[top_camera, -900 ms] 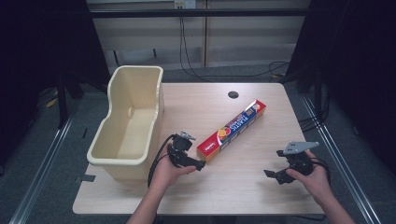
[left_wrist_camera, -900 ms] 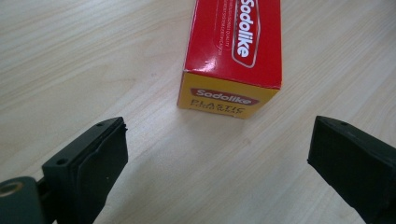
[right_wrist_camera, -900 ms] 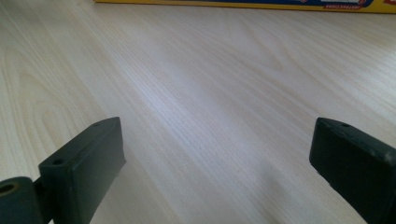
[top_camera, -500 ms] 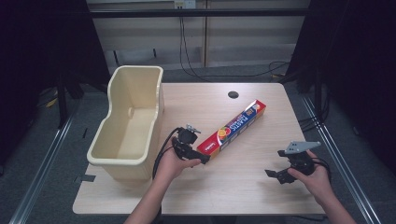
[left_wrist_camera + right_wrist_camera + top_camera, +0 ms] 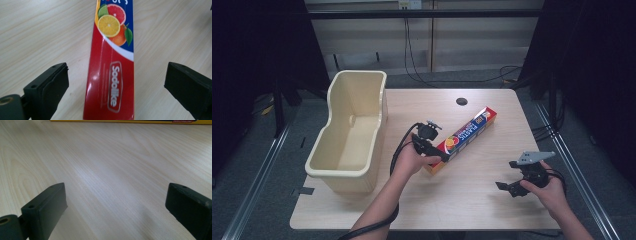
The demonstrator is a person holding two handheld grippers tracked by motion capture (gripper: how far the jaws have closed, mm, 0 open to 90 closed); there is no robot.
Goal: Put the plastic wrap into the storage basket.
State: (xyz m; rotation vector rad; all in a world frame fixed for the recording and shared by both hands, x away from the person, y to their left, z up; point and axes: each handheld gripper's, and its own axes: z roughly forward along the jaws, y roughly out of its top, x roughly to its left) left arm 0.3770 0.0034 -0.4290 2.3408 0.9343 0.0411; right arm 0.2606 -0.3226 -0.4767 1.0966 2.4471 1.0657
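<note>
Plastic wrap box (image 5: 466,139) lying flat and diagonal near the middle of the desk (image 5: 482,200), red end toward the person. Left hand-held gripper (image 5: 435,151) over that red end, jaws spread wide on either side of the box with bare wood showing in both gaps, pads apart from the cardboard. Right hand-held gripper (image 5: 508,187) well apart near the desk's right front, jaws likewise wide, nothing between them. Cream plastic bin (image 5: 333,165) at the left edge.
</note>
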